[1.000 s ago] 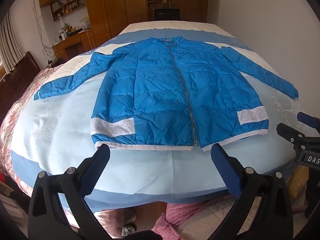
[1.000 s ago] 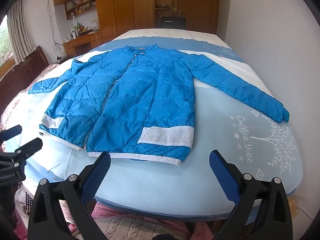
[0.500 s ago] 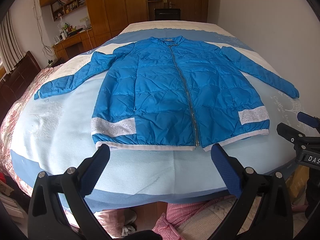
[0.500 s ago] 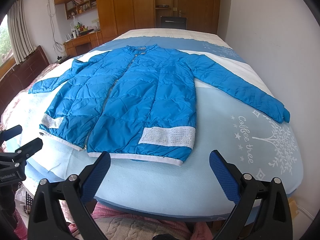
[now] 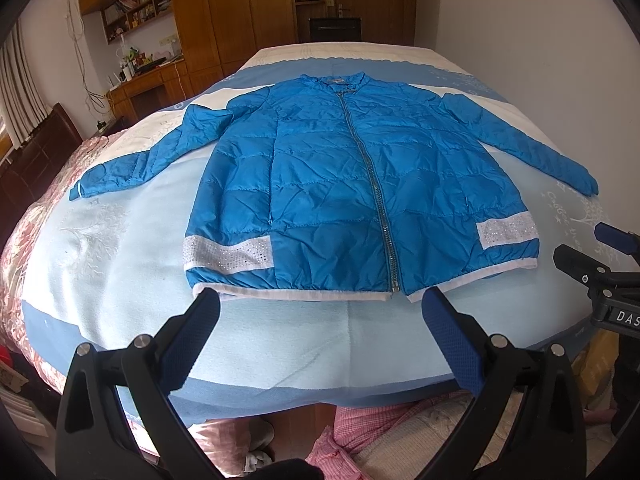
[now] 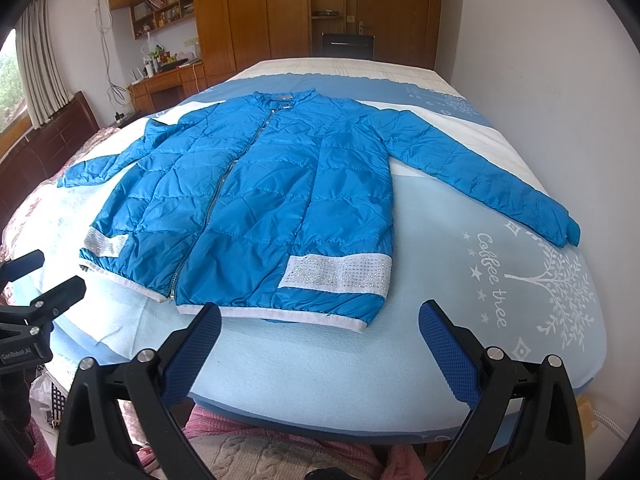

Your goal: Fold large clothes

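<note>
Jacket [image 5: 352,196] fills mid-frame, spread front-up and zipped on the bed [image 5: 120,280] with sleeves out, ready for folding. Left tool [image 5: 320,312] and right tool [image 6: 320,320], both spread and empty, hover short of its hem.

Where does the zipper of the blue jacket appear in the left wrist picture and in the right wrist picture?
Left wrist: the zipper runs down the middle of the jacket, just right of the picture's centre.
Right wrist: the zipper slants down the jacket's left part, left of centre.
Shared landmark: the white hem, where the zipper ends, just beyond the open left gripper and open right gripper.
</note>
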